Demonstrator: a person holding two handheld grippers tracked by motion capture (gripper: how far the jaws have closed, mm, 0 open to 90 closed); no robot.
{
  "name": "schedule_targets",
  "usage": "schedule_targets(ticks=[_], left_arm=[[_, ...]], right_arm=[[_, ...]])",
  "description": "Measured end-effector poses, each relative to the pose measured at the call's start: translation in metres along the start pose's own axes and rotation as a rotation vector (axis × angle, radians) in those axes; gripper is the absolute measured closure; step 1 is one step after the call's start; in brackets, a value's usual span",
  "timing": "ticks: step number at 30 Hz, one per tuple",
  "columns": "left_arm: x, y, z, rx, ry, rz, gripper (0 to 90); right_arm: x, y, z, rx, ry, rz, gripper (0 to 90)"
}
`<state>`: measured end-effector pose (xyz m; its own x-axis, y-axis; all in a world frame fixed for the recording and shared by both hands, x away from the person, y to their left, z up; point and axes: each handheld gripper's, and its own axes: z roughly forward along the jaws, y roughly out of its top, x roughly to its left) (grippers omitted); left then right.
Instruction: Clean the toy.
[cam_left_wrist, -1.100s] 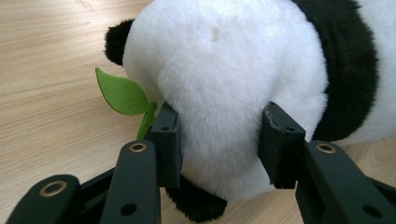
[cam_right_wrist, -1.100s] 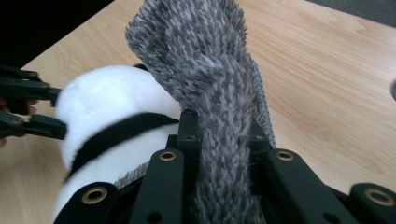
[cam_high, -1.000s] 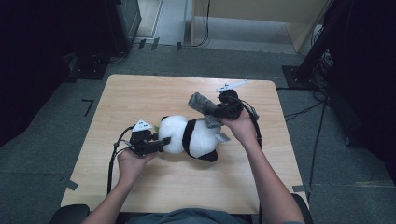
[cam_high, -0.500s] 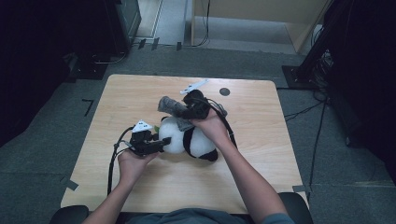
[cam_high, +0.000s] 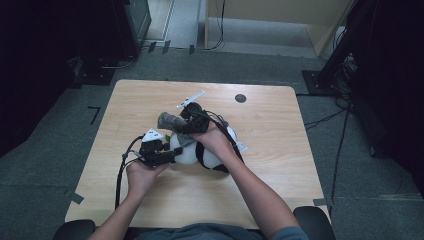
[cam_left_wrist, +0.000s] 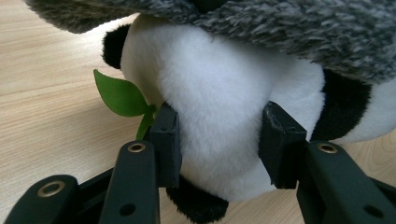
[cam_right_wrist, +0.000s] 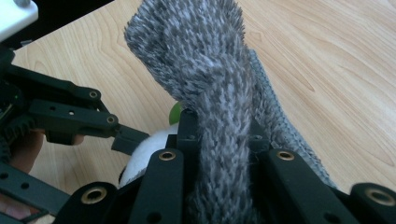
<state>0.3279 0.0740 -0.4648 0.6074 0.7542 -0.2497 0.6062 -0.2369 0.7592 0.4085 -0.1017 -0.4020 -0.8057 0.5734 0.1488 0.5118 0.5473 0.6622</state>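
Observation:
A black-and-white panda plush (cam_high: 210, 152) lies mid-table with a green leaf (cam_left_wrist: 119, 95) by its head. My left gripper (cam_high: 170, 154) is shut on the white head (cam_left_wrist: 219, 107), one jaw pressed into each side. My right gripper (cam_high: 186, 124) is shut on a fuzzy grey knitted cloth (cam_high: 169, 121), which hangs just above the head. In the right gripper view the cloth (cam_right_wrist: 215, 79) stands up between the jaws, the left gripper (cam_right_wrist: 126, 137) sits at the left, and a bit of the white plush (cam_right_wrist: 144, 156) shows below. The same cloth (cam_left_wrist: 289, 32) crosses the top of the left gripper view.
The wooden table (cam_high: 280, 190) has a small dark round spot (cam_high: 240, 98) near its far edge. A white tag (cam_high: 242, 146) sticks out of the plush on the right. A cable (cam_high: 121, 172) trails from the left gripper. Dark equipment and cables stand on the floor around.
My right gripper has carried the grey cloth from the panda's right side leftward, to just above its head. The left gripper and the plush have stayed put.

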Motion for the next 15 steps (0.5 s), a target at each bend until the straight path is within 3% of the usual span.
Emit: schedule_targets(ticks=[15], left_arm=[[0.0, 0.0, 0.0, 0.003, 0.003, 0.004, 55.8]], right_arm=[[-0.013, -0.022, -0.025, 0.003, -0.019, 0.013, 76.3]])
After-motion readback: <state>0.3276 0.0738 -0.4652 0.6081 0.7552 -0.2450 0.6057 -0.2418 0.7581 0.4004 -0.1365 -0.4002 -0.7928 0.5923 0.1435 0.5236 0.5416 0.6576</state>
